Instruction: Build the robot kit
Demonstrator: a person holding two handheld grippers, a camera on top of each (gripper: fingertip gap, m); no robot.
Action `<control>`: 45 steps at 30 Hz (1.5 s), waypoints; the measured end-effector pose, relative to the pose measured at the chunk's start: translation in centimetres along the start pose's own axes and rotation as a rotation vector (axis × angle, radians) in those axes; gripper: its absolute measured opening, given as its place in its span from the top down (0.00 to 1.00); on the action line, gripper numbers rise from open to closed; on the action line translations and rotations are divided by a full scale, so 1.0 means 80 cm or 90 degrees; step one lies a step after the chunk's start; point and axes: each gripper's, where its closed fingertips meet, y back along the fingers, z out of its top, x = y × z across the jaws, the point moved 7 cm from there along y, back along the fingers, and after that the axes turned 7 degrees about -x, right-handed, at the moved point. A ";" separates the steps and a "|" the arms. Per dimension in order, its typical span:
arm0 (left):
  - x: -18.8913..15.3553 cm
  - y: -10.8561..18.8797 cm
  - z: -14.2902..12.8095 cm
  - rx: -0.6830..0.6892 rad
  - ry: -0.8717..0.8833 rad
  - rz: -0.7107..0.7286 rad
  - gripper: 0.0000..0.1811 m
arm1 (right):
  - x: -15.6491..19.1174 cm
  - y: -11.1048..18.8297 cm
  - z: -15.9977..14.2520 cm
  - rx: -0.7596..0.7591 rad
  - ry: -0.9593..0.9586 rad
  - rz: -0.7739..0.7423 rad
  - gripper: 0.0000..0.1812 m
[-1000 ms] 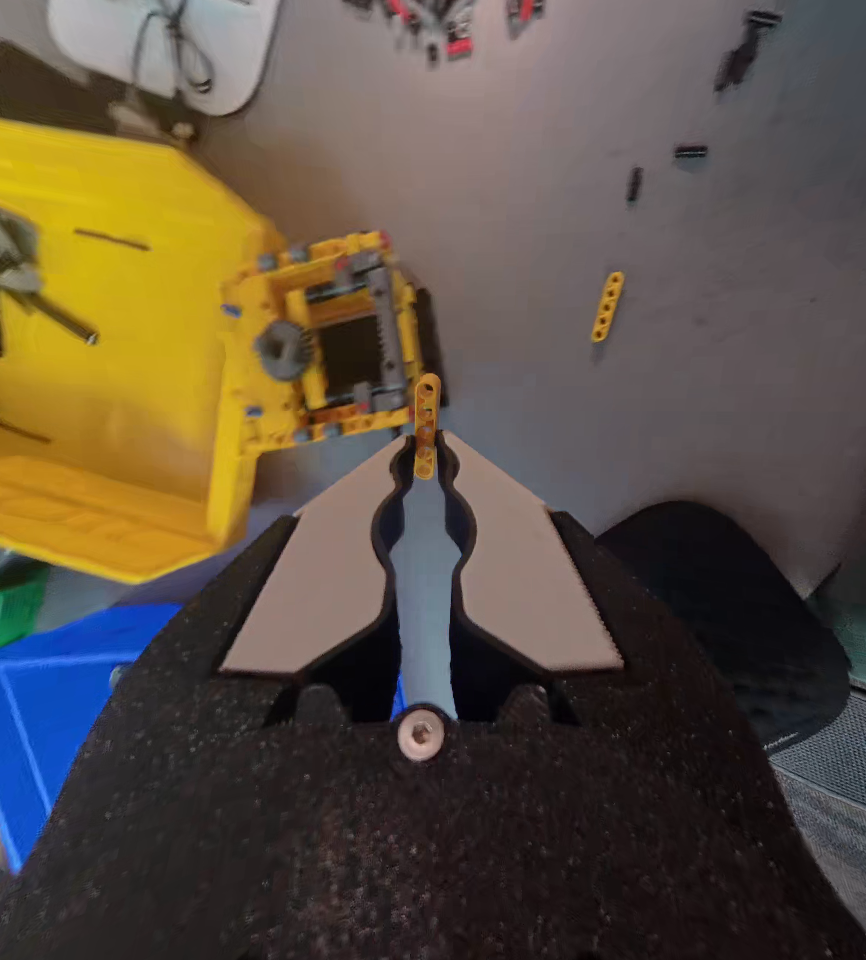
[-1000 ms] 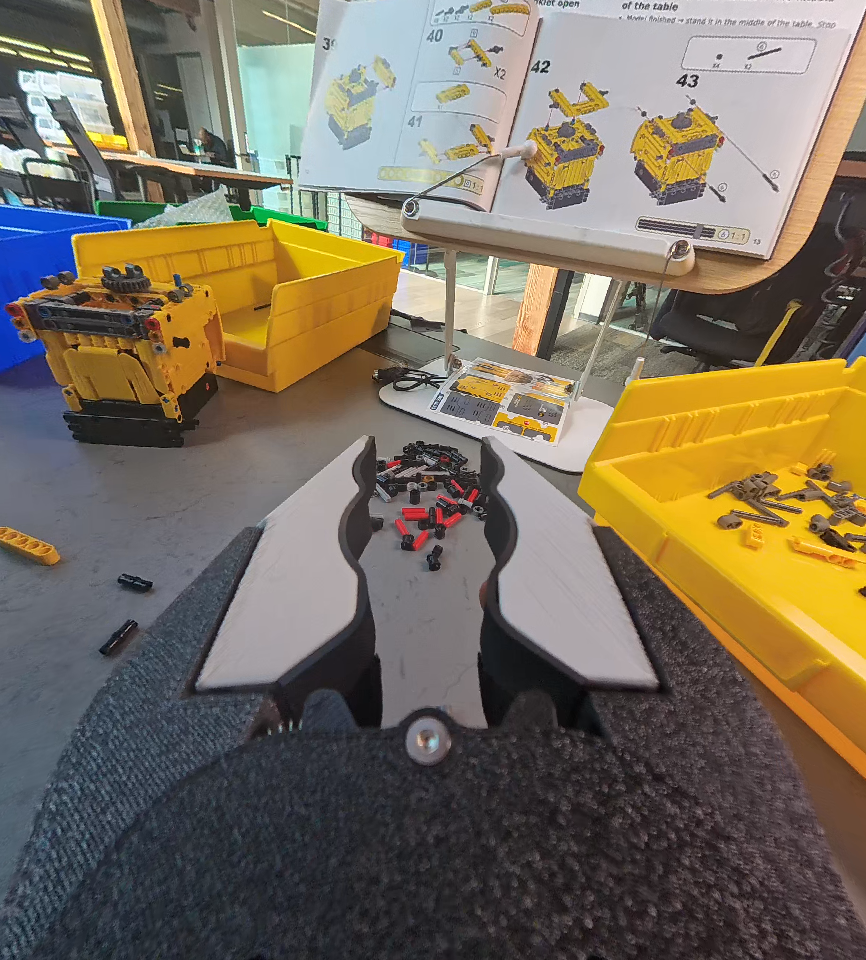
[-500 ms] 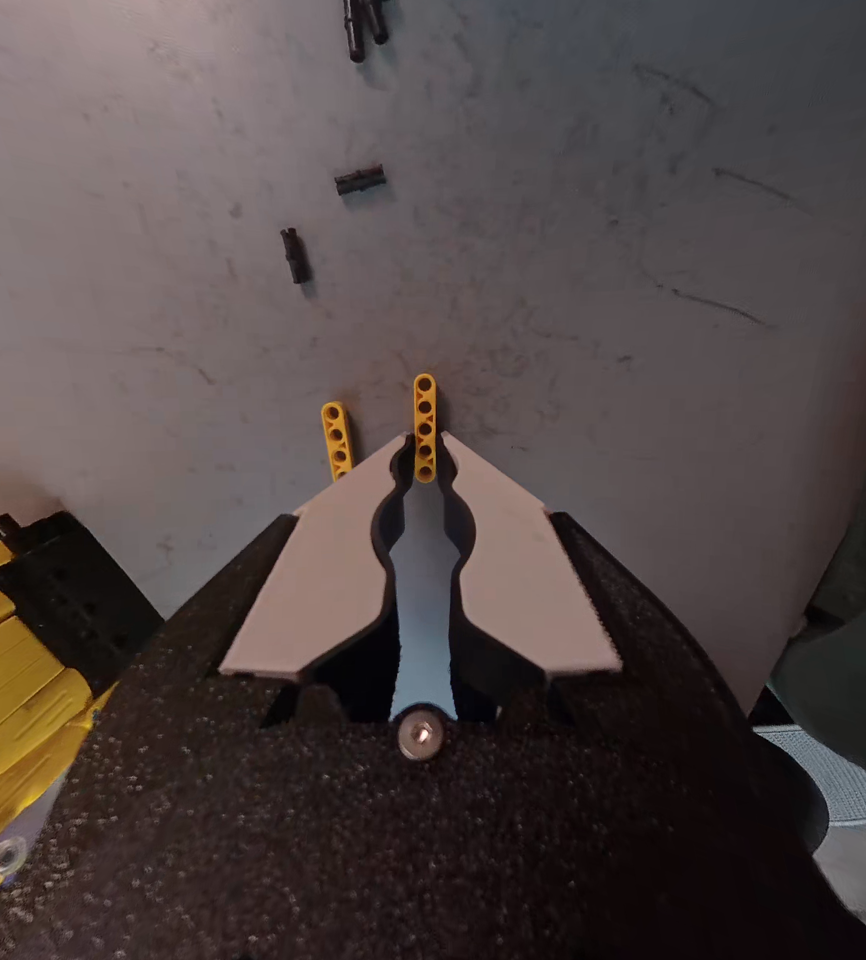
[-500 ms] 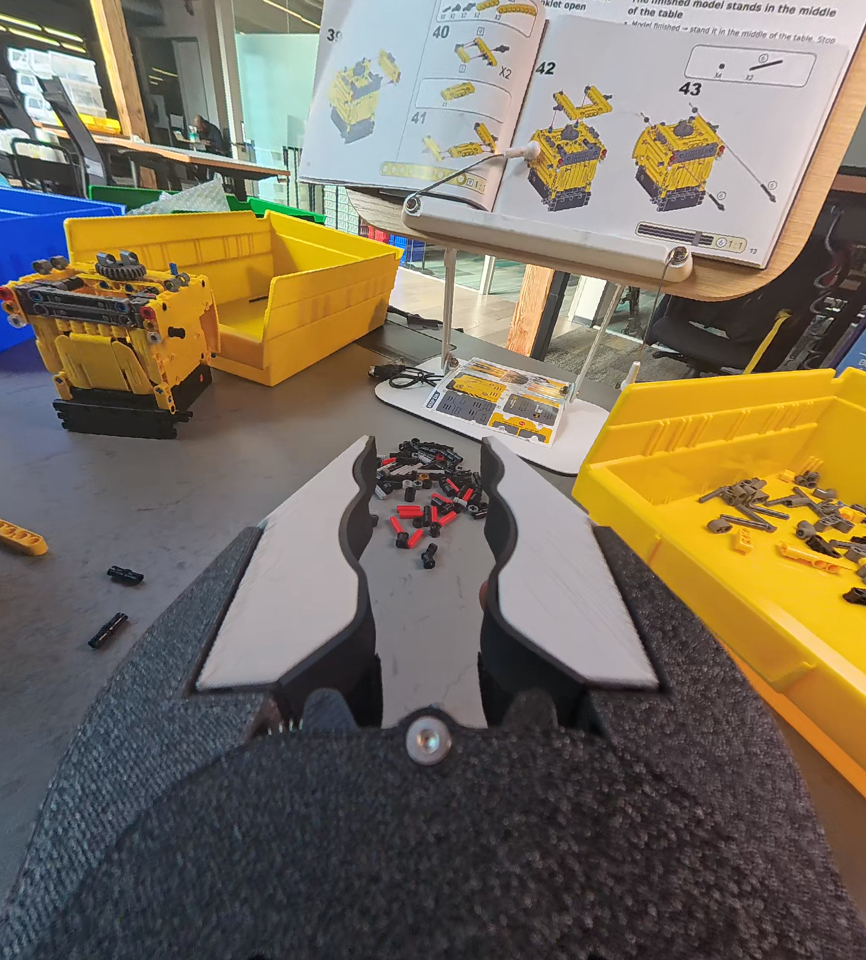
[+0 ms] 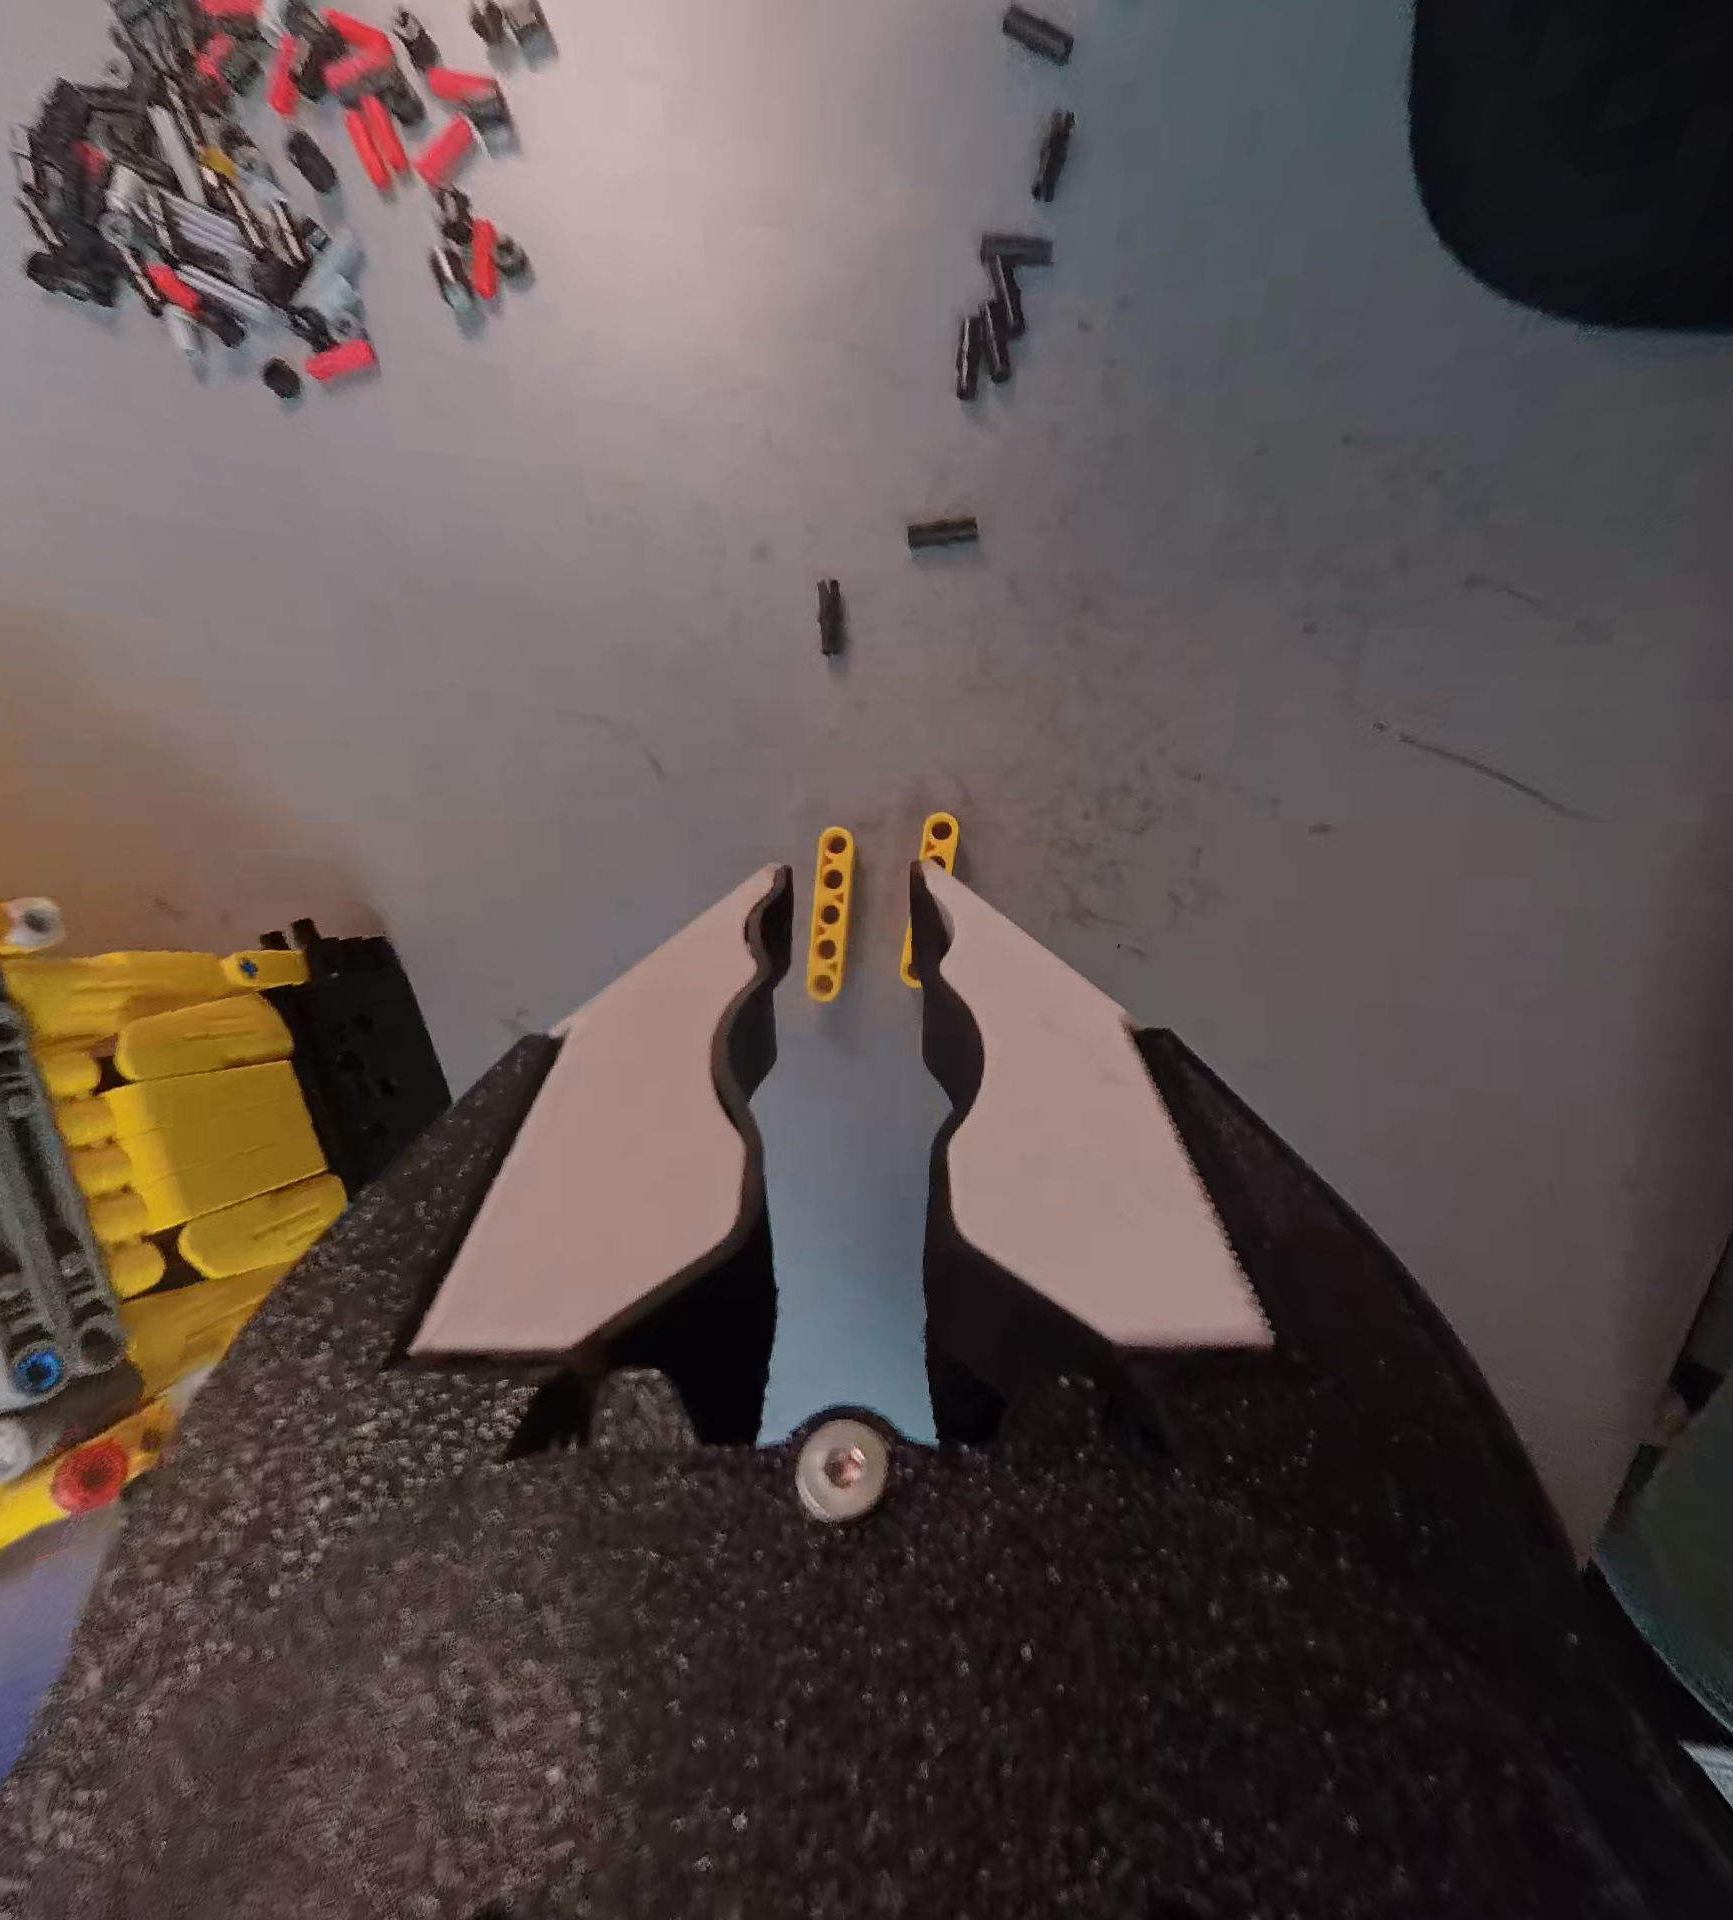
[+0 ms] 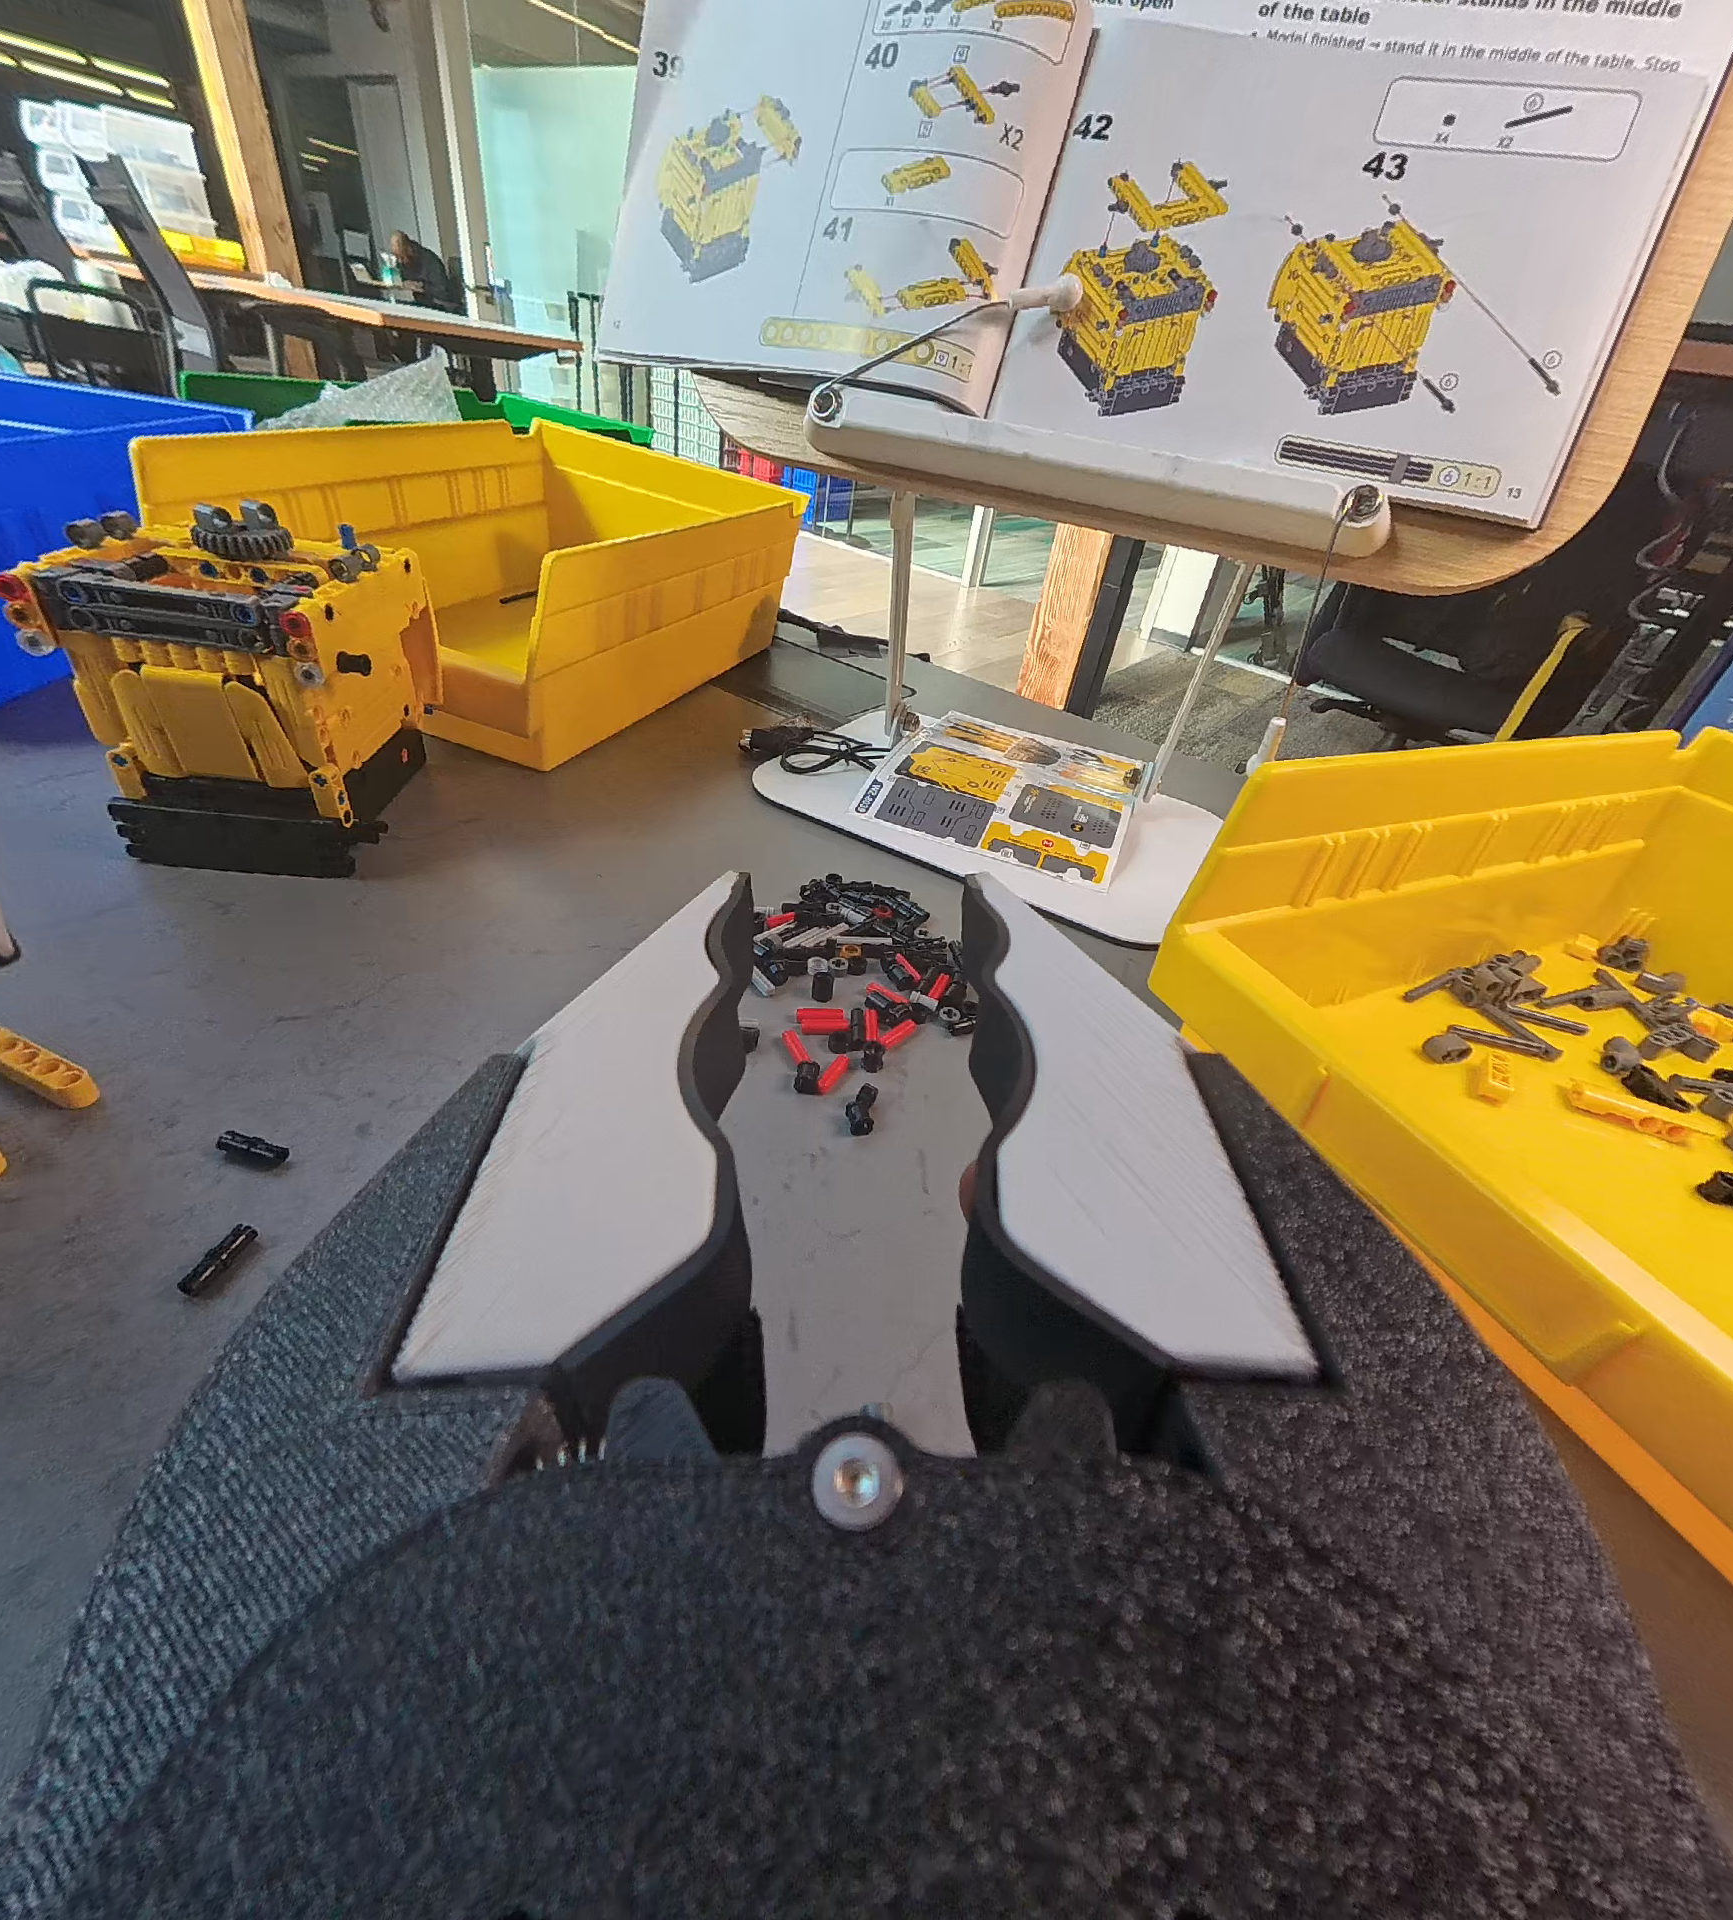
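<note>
The left gripper (image 5: 849,883) stands open over the grey table (image 5: 1361,623), jaws parted and gripping nothing. Half a second ago it was clamped on a yellow strip; that hold is now released. One yellow strip (image 5: 830,914) lies flat on the table between the fingertips, touching neither. A second yellow strip (image 5: 939,840) lies just beside the right finger and is partly hidden by it. Ahead of the tips lie scattered black pins (image 5: 941,534). Further ahead to the left is a heap of small red and black parts (image 5: 259,187), newly in view. The yellow model (image 5: 114,1143) sits close on the left.

The right gripper (image 6: 851,904) is open and empty, as in the earlier frames, hovering low above the table. The heap of parts (image 6: 862,977) lies just beyond its tips. A yellow bin (image 6: 1361,1226) holding grey pieces stands to its right, the model (image 6: 218,675) well off to the left. An instruction booklet (image 6: 1153,208) rests on a stand ahead.
</note>
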 end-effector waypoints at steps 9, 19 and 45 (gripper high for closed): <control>0.095 0.188 -0.001 -0.320 0.119 0.302 0.79 | 0.000 0.000 0.000 0.000 -0.005 0.001 0.78; 0.216 0.377 -0.159 -0.267 0.279 0.625 1.00 | 0.002 -0.001 -0.001 0.001 -0.008 0.001 0.78; 0.259 0.204 -0.319 0.298 0.306 0.133 0.95 | 0.001 -0.003 -0.006 0.017 0.015 0.002 0.78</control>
